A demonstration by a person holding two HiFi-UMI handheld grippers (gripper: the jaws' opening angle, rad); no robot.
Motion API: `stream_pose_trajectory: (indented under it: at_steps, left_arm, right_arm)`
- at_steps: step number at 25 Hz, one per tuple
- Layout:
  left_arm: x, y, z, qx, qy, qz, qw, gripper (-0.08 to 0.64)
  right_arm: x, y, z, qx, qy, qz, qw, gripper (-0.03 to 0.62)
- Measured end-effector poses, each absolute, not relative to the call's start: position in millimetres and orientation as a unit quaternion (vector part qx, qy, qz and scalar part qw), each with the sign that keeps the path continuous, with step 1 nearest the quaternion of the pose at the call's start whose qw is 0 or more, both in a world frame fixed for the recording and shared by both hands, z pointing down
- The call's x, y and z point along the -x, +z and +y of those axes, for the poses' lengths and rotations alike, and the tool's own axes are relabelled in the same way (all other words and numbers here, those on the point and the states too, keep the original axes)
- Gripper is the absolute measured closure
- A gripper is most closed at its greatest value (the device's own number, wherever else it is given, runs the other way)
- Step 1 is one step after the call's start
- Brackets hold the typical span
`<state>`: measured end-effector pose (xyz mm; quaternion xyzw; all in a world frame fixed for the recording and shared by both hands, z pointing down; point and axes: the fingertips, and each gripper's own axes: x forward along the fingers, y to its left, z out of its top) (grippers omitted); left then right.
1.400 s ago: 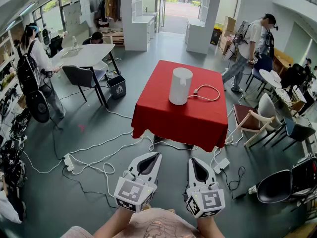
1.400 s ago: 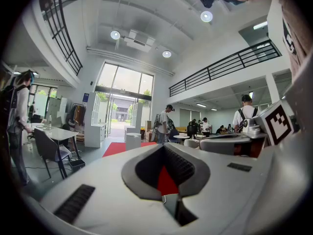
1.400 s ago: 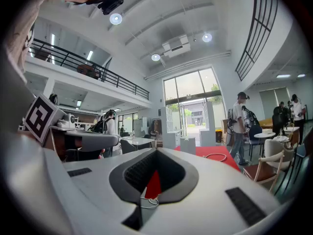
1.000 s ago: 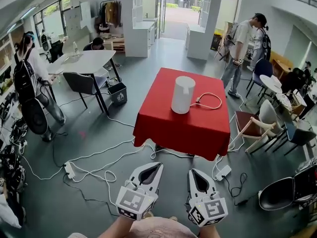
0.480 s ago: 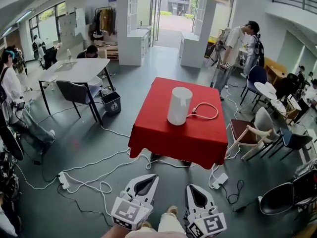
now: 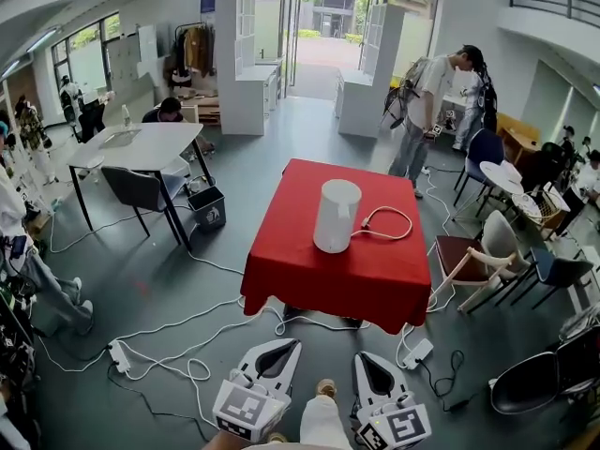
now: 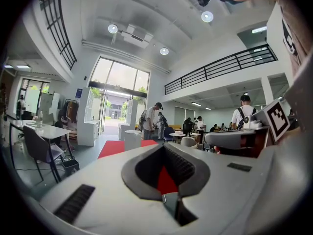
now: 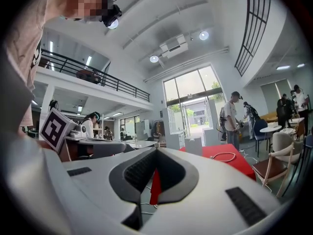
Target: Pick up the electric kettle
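1. Low in the head view, left of centre, the left gripper (image 6: 287, 344) is seen with its jaws closed together on nothing
2. At the frame's centre, the white electric kettle (image 6: 336, 216) is stood upright on the red table (image 6: 309, 275), well apart from both grippers
3. Low and right of centre, the right gripper (image 6: 364, 356) is likewise closed and empty
4. A white cable (image 6: 403, 216) is looped just right of the kettle
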<state>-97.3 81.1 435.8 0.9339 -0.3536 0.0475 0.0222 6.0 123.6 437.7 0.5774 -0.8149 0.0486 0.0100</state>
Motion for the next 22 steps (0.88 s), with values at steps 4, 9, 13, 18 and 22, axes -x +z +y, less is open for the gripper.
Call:
stream_pose_trajectory:
  at_steps: [4, 9, 13, 18, 22]
  left_arm:
    - [90.2, 435.6, 68.0, -0.934, 0.046, -0.352, 0.024, 0.561]
    - [82.7, 430.2, 46.5, -0.931, 0.042, -0.359, 0.052, 0.561]
    - [75.7, 429.0, 24.5, -0.930, 0.039, -0.362, 0.053, 0.561]
    - [63.2, 426.4, -8.1, -0.930, 0.040, -0.363, 0.050, 0.561]
    - [56.2, 423.9, -38.9, -0.926, 0.043, -0.374, 0.035, 0.561]
  right_arm:
    - [-13.2, 438.3, 109.5, -0.578, 0.049, -0.815, 0.014, 0.588]
    - [-25.4, 437.9, 83.3, -0.575, 0.051, -0.816, 0.015, 0.589]
    - [-35.0, 435.0, 58.6, -0.572, 0.051, -0.819, 0.012, 0.589]
    - [-47.0, 431.7, 28.2, -0.568, 0.051, -0.821, 0.009, 0.589]
    - [-56.5, 429.4, 4.5, -0.566, 0.051, -0.823, 0.008, 0.589]
